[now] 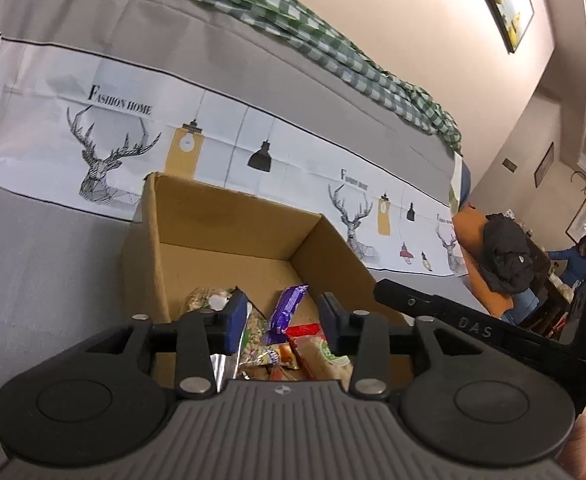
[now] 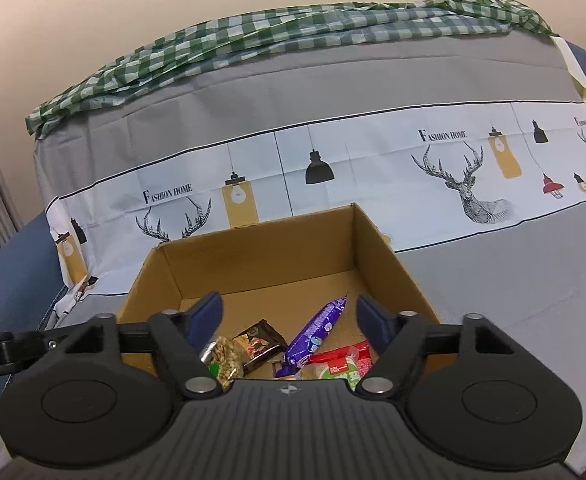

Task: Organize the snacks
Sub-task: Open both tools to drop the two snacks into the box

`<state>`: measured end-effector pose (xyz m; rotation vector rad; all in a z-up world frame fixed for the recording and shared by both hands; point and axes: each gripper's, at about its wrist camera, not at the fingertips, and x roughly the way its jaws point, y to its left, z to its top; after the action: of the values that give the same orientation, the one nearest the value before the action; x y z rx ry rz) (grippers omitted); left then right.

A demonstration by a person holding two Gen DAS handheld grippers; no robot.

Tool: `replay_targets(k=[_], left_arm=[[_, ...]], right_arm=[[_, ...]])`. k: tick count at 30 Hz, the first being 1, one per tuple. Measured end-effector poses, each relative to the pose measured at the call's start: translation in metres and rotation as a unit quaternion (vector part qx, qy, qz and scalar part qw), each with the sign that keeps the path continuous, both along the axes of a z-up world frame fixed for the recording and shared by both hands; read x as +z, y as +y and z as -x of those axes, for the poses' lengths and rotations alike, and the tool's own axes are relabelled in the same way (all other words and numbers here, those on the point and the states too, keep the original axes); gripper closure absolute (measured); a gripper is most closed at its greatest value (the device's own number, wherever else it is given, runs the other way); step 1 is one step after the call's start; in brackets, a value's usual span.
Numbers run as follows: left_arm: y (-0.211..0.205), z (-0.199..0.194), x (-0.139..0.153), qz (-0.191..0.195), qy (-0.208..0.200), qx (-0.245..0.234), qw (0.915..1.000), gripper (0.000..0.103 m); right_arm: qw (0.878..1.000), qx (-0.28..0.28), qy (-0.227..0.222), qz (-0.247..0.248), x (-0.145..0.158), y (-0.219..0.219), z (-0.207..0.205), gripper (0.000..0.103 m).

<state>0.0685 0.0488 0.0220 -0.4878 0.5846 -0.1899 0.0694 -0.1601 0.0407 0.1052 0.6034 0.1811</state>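
An open cardboard box stands on a grey cloth. Inside lie several snacks: a purple wrapped bar, a clear bag of nuts, a dark brown packet, and a red and green packet. My left gripper is open and empty above the snacks at the box's near side. My right gripper is open and empty above the same pile. The right gripper's body shows at the right of the left wrist view.
The cloth has a white band printed with deer and lamps. A green checked cloth lies along the far edge by the wall. An orange chair with a dark garment and a person are at the far right.
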Motion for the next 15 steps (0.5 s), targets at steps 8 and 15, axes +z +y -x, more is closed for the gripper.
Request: replay_targets(k=[8, 15], left_arm=[[-0.007, 0.023, 0.025, -0.065, -0.022, 0.007, 0.9976, 0.021], [-0.029, 0.054, 0.066, -0.107, 0.011, 0.016, 0.9941, 0.0]], right_arm=[[1.0, -0.019, 0.008, -0.003, 0.01, -0.004, 0.004, 0.001], [0.999, -0.028, 0.046, -0.001, 0.043, -0.015, 0.037, 0.001]])
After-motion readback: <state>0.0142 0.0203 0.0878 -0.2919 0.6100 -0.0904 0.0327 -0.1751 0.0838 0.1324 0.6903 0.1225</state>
